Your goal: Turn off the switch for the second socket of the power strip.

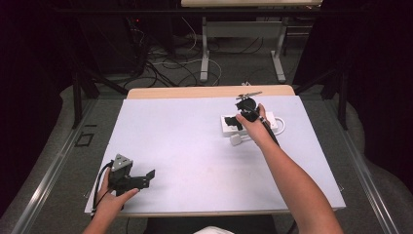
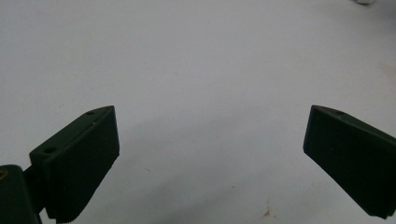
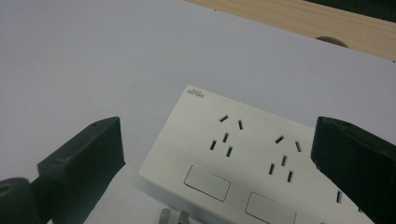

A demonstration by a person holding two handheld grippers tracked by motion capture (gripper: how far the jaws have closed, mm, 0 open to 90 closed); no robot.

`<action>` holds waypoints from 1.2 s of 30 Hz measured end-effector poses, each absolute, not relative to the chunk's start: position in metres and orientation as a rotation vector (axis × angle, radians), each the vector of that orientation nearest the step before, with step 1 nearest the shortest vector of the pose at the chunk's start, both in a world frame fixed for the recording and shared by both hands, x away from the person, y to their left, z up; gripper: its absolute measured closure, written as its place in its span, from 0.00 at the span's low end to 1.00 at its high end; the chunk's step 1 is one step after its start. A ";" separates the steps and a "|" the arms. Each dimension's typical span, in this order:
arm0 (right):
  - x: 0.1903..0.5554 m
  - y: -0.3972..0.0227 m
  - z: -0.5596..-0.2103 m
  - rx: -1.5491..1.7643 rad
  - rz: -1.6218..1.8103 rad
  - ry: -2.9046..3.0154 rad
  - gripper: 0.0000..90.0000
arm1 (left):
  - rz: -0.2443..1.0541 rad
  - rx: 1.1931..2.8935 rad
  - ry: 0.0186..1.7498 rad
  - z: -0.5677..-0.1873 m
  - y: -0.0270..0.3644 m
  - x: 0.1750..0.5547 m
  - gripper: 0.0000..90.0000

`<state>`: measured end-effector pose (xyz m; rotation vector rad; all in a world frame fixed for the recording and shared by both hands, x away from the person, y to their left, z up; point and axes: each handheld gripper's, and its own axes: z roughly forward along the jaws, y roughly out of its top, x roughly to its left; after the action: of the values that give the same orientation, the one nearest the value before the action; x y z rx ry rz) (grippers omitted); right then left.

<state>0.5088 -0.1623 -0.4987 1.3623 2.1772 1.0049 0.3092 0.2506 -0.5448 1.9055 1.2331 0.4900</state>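
A white power strip [image 1: 228, 125] lies at the far right of the white table cover. In the right gripper view, the power strip [image 3: 261, 154] shows several socket groups and two square switches. A small white plug [image 1: 236, 141] lies just in front of it, and the plug's metal prongs [image 3: 173, 216] show at the bottom edge. My right gripper [image 1: 242, 121] hovers over the strip, and in its own view its jaws [image 3: 215, 130] stand wide open, touching nothing. My left gripper [image 1: 145, 176] rests near the front left edge, and in its own view it is open [image 2: 208, 112] over bare cover.
The white cover [image 1: 185, 146] spans most of the wooden table [image 1: 209, 91]. Behind the table, cables [image 1: 165, 66] sprawl on the floor by another table's legs [image 1: 204, 53]. Dark frame posts [image 1: 77, 97] stand at both sides.
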 end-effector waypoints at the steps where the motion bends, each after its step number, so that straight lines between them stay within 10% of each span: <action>1: 0.509 -0.162 -0.498 1.351 1.003 2.178 0.01 | 0.490 1.905 1.233 -0.545 0.251 0.309 0.04; 36: 0.473 -0.176 -0.466 1.235 1.053 2.218 0.00 | 0.492 1.887 1.231 -0.543 0.251 0.308 0.04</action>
<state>0.4728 -0.1759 -0.4660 1.2354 2.2178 1.0532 0.3080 0.2513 -0.5432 1.8867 1.2305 0.4922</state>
